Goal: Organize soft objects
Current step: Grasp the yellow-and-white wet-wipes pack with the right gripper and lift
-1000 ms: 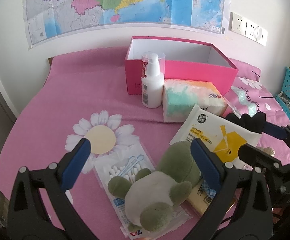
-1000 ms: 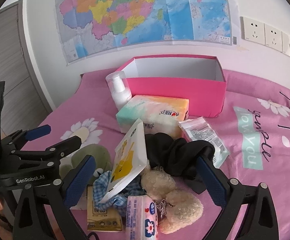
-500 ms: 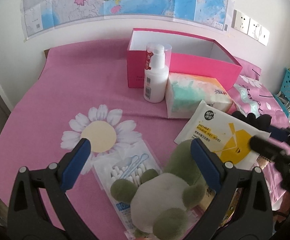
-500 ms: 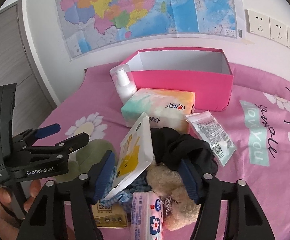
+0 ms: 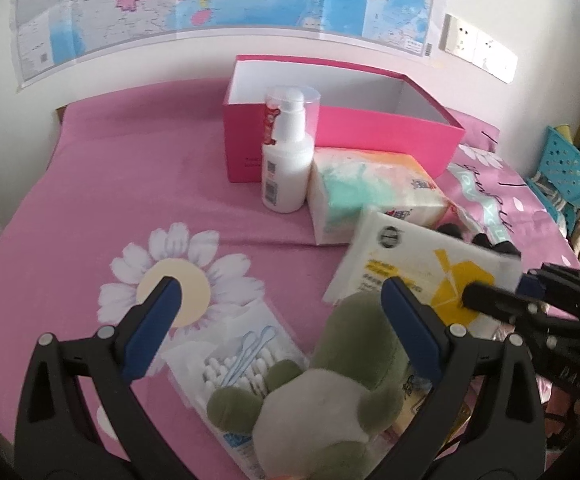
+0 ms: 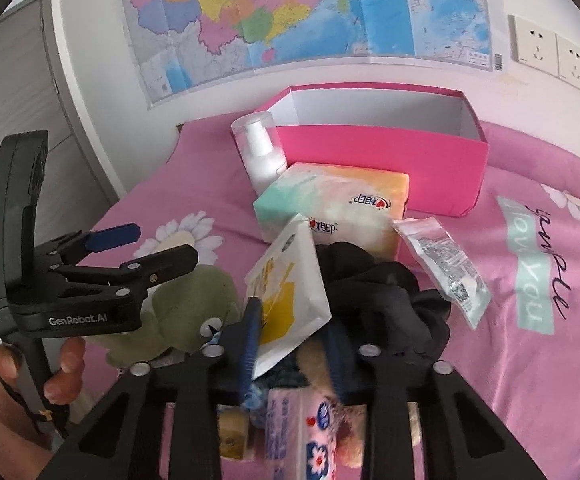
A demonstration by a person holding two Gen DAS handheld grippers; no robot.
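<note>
Since a second ago the right gripper (image 6: 290, 340) has narrowed from wide open to a close pinch on the white-and-yellow wipes pack (image 6: 290, 280) — whether it truly grips is unclear. Left gripper (image 5: 278, 320) hangs wide open over the green plush frog (image 5: 330, 392). Risk: lifting the pack could drag the black cloth (image 6: 382, 292) off the pile. Pink daisy bedsheet (image 5: 130, 184), pink box (image 6: 378, 156) by the wall, map (image 6: 290, 12) above.

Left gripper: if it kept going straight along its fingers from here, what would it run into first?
Most likely the green plush toy, which already lies between the open left gripper fingers, nearer the right one. The cotton swab packet lies under it. Depth is hard to judge through the fisheye.
</note>
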